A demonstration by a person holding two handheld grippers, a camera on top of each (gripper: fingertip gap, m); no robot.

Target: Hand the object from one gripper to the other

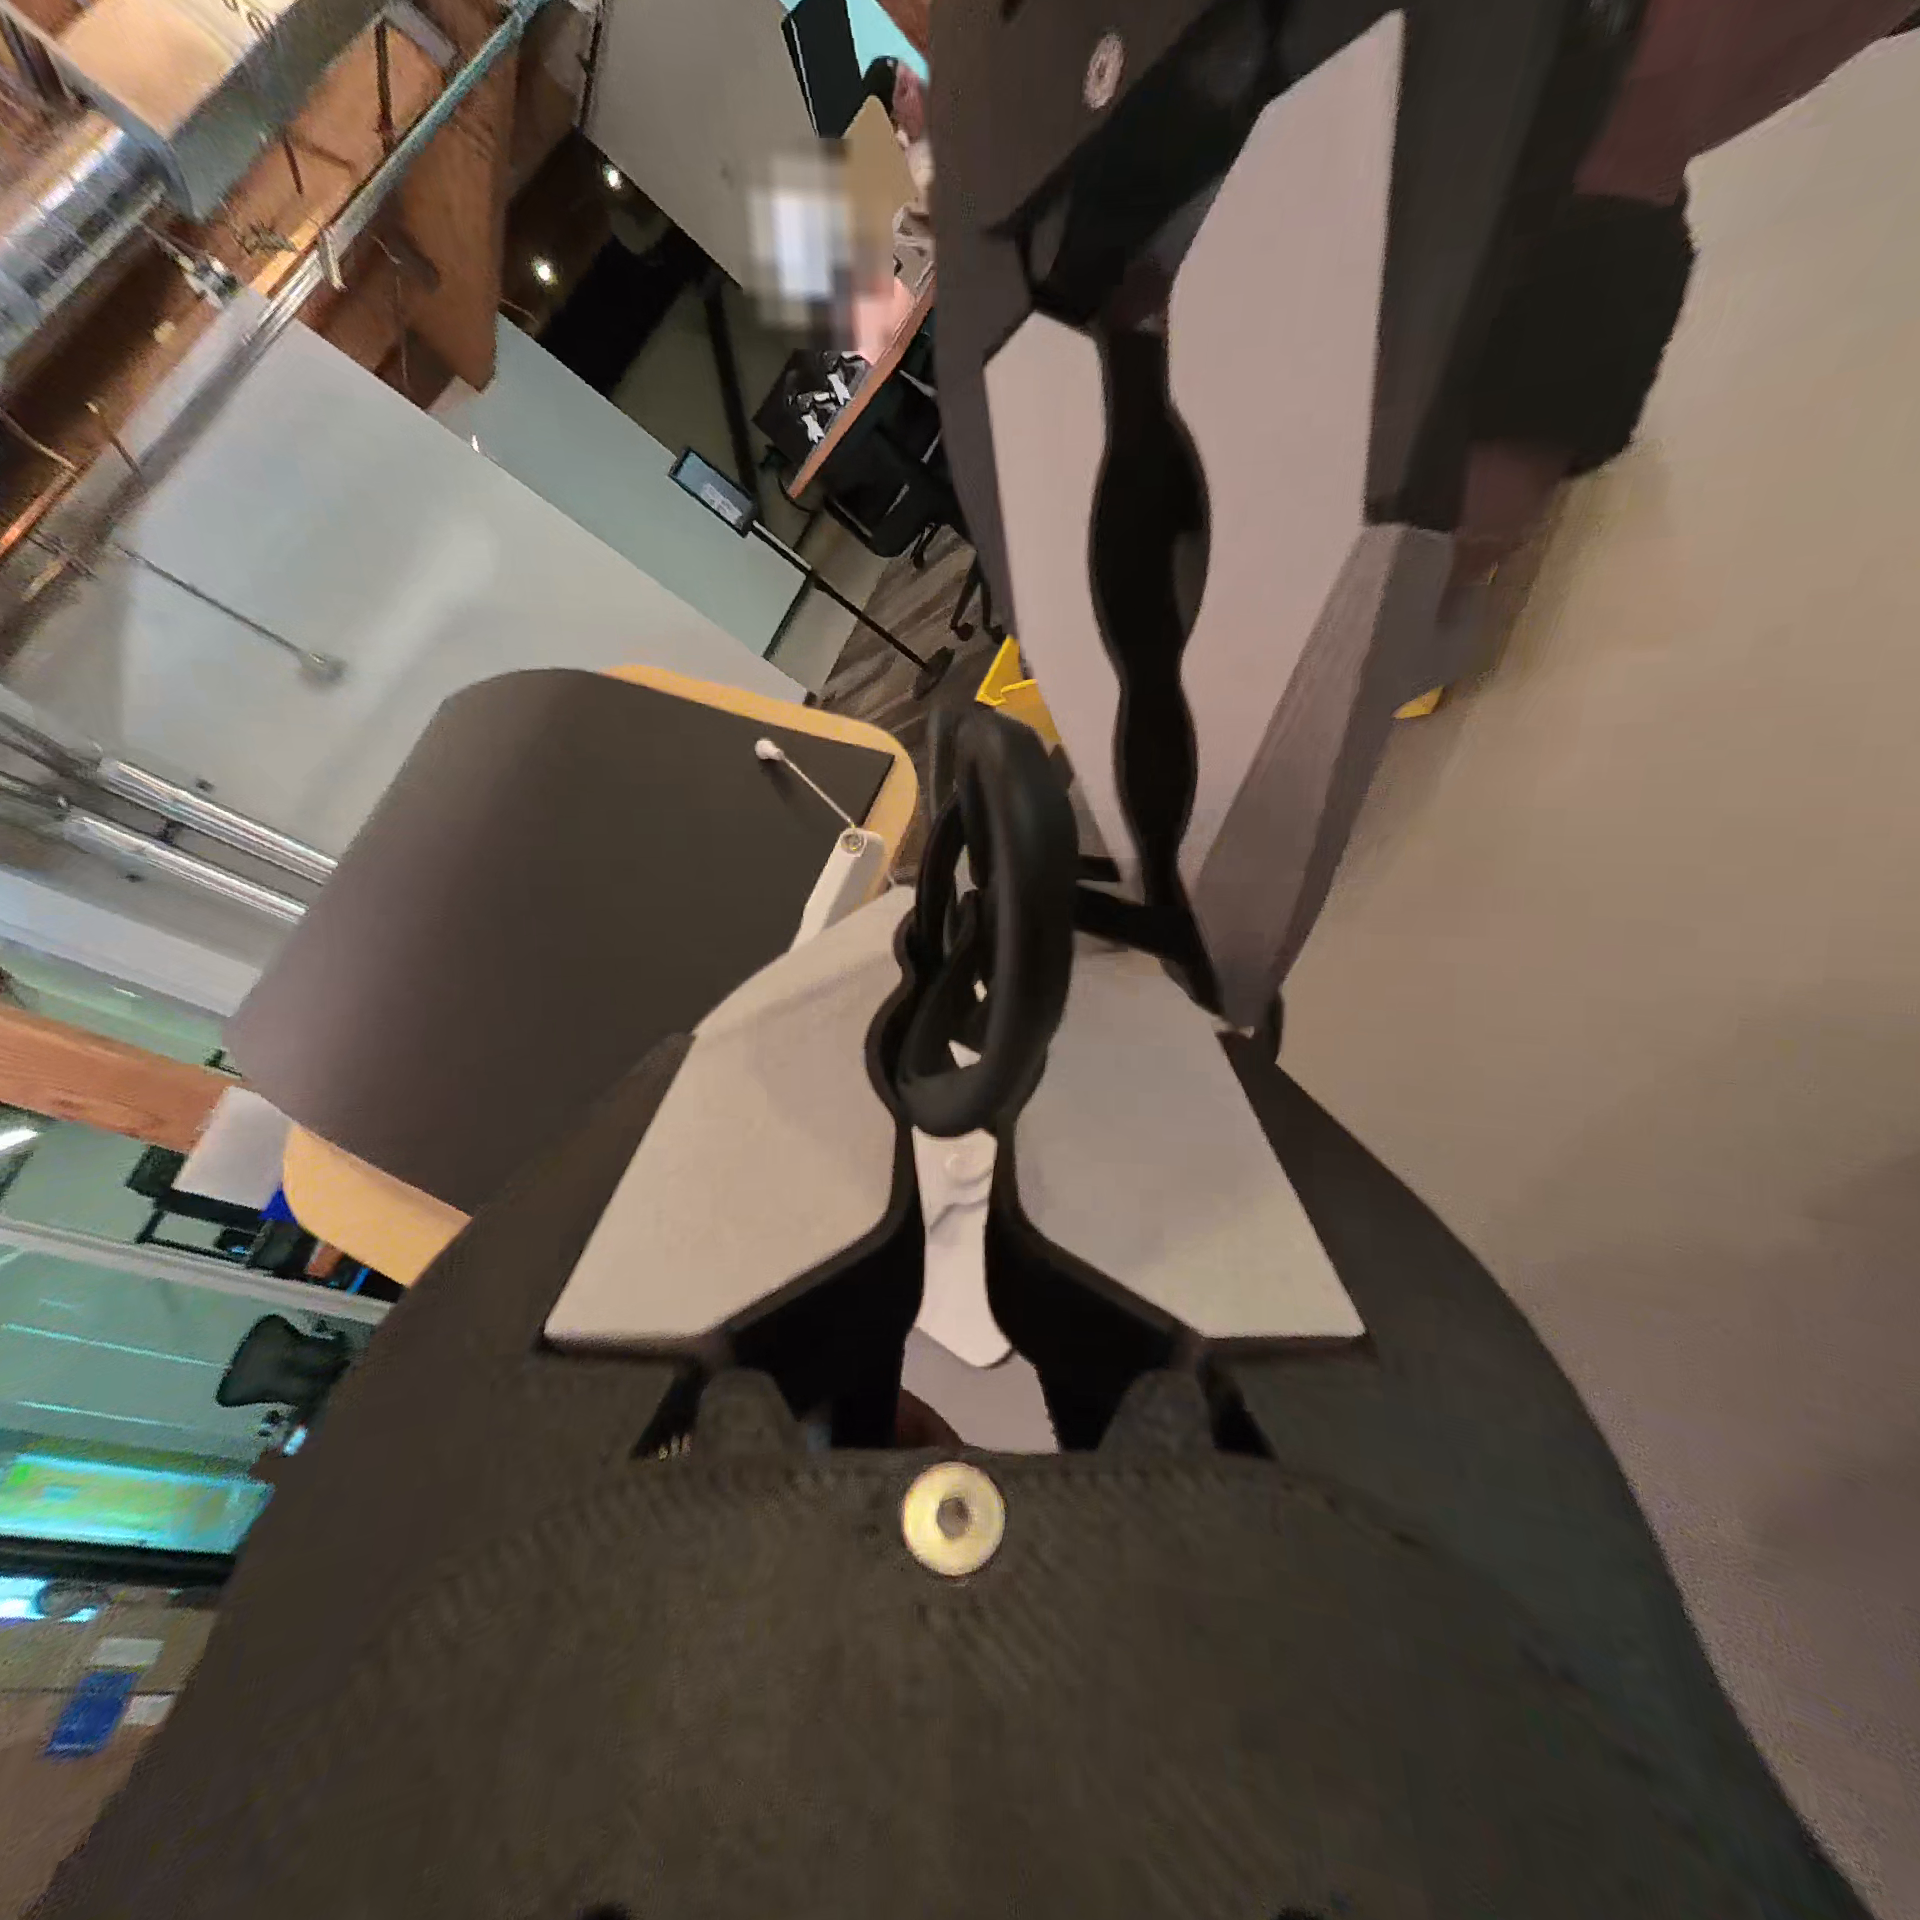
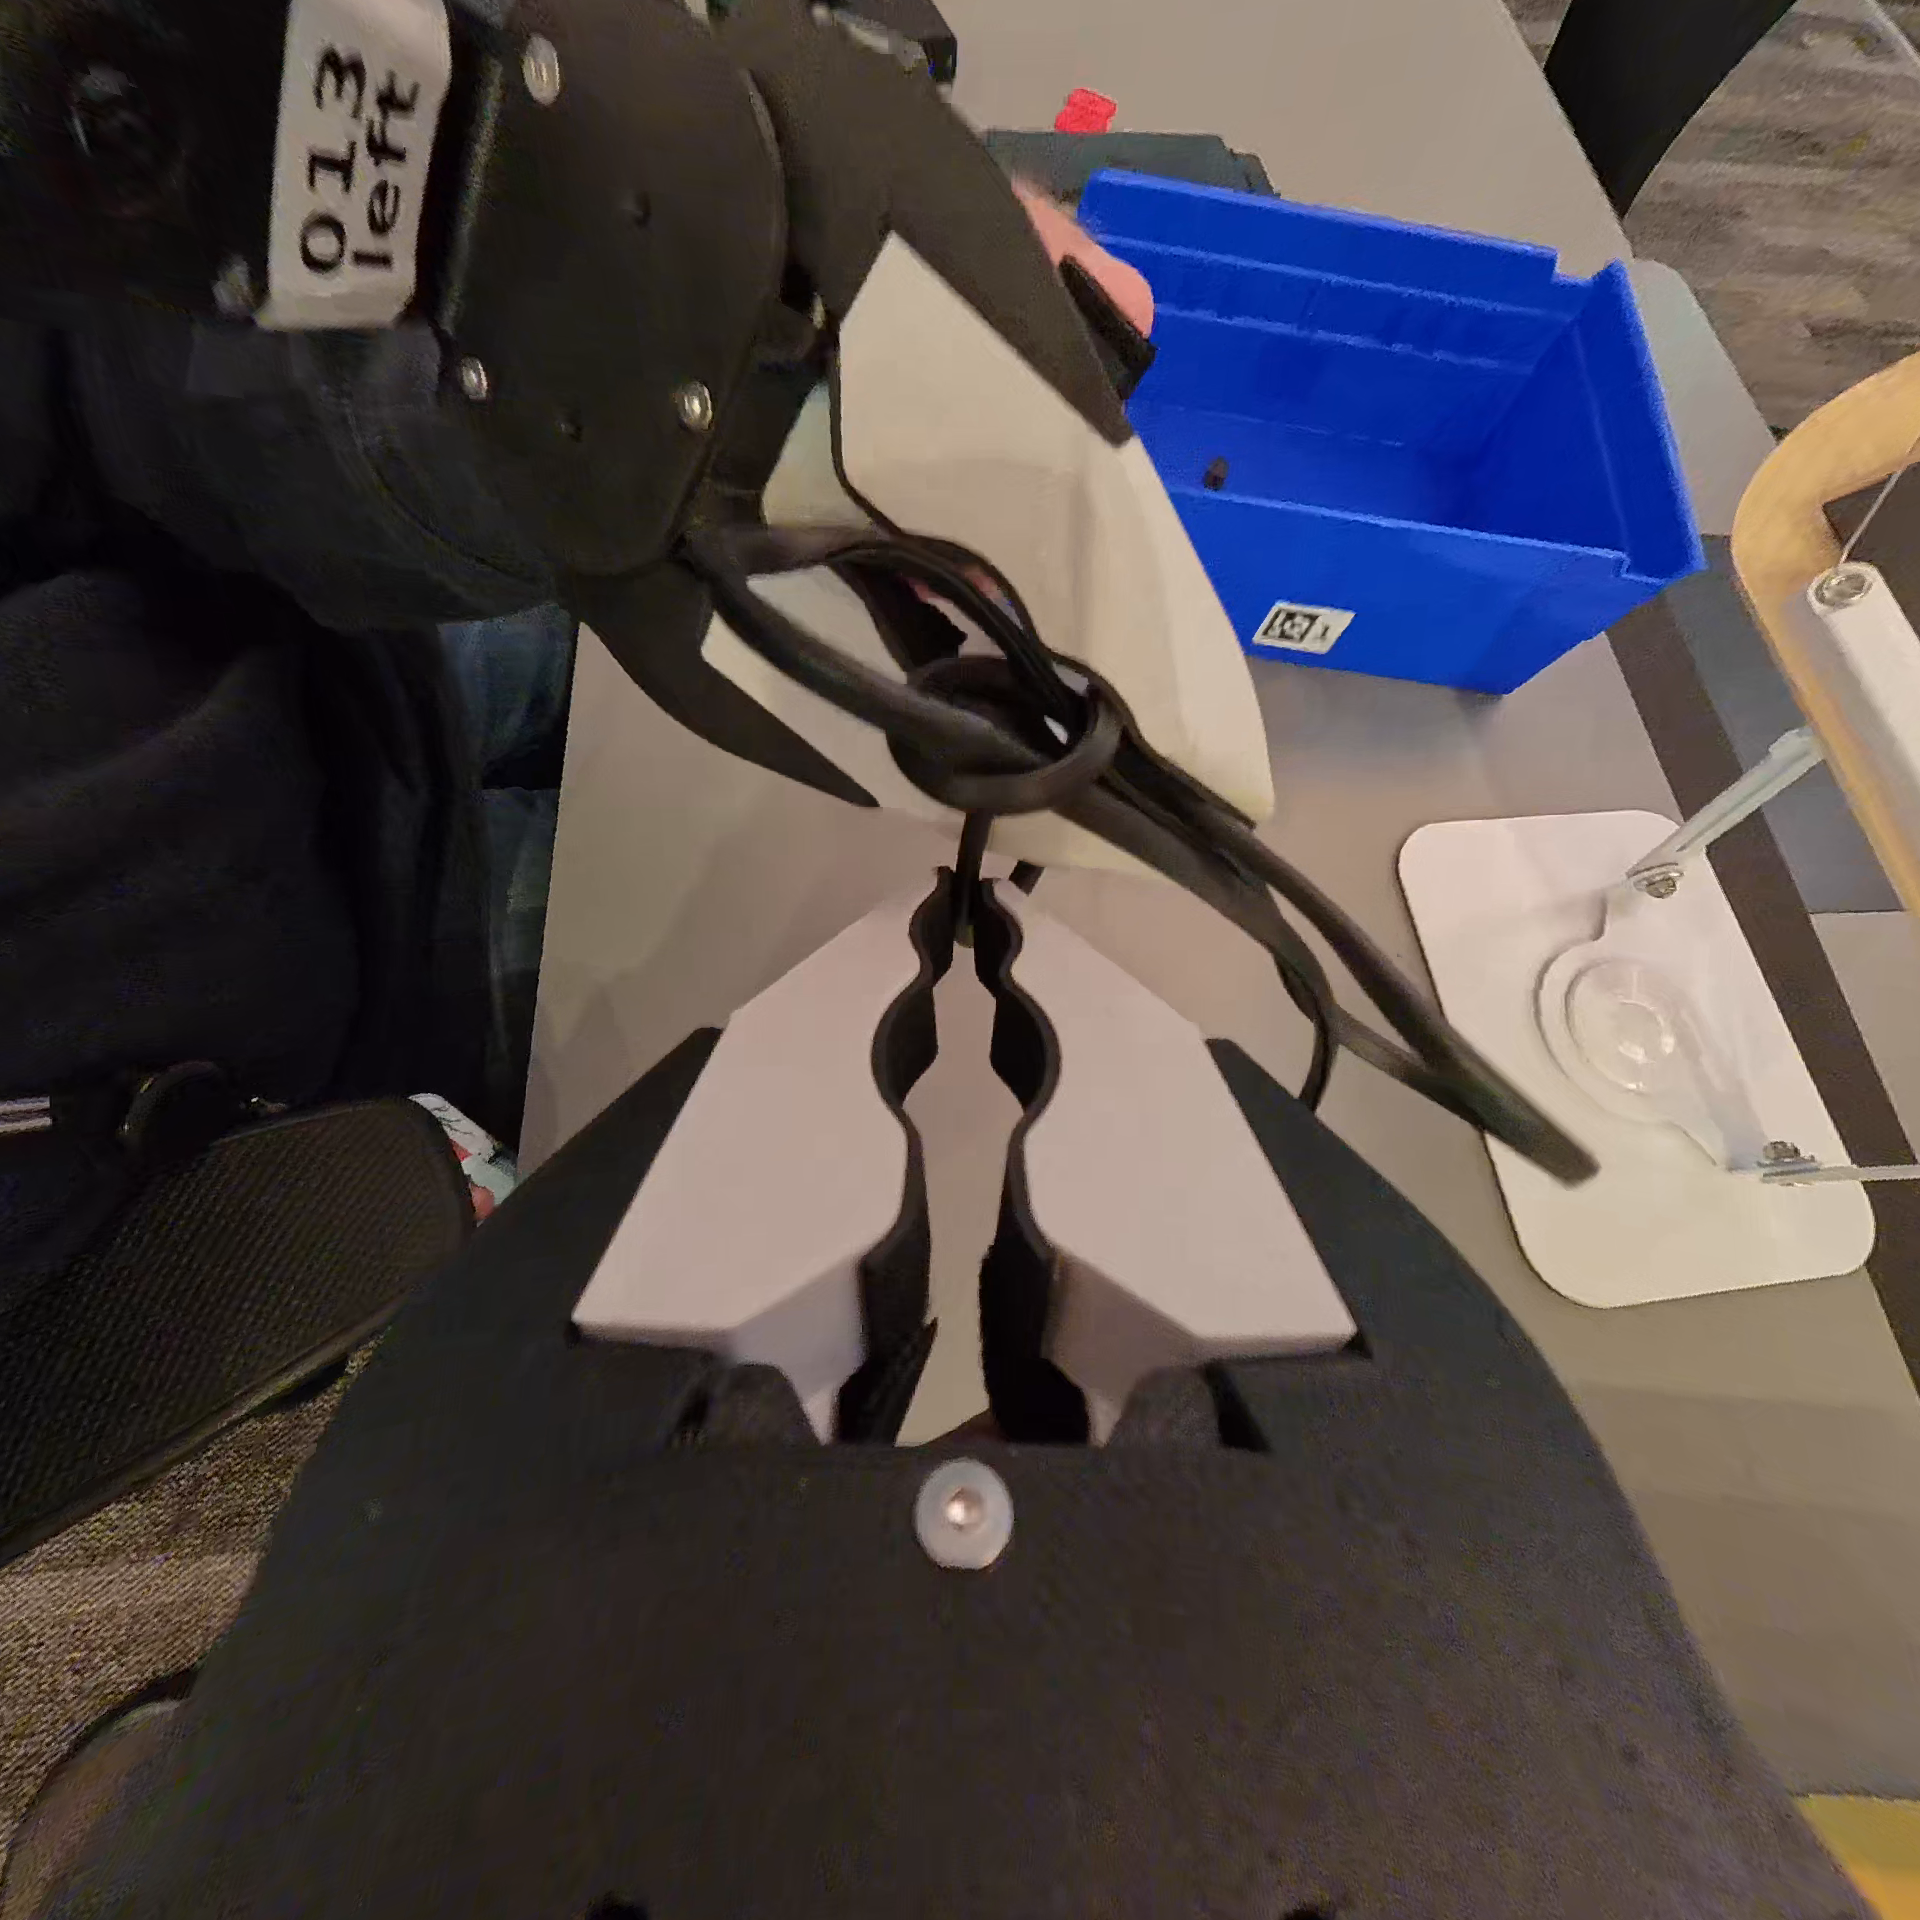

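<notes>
The left gripper (image 2: 935, 727) is pinched on a knotted bundle of black cord (image 2: 997, 727), held in the air above the grey table (image 2: 1455, 748). The right gripper (image 2: 971, 914), at 6 o'clock below it, has its tips pressed on a thin strand hanging from the knot. A blue bin (image 2: 1455, 582) sits at 1 o'clock and a white plate (image 2: 1558, 1226) at 3 o'clock.

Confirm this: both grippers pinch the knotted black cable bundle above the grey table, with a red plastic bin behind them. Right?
Not quite: the plastic bin is blue, not red, as the right wrist view shows. The rest holds: the left gripper and right gripper both pinch the knotted black cable bundle above the grey table.
</notes>
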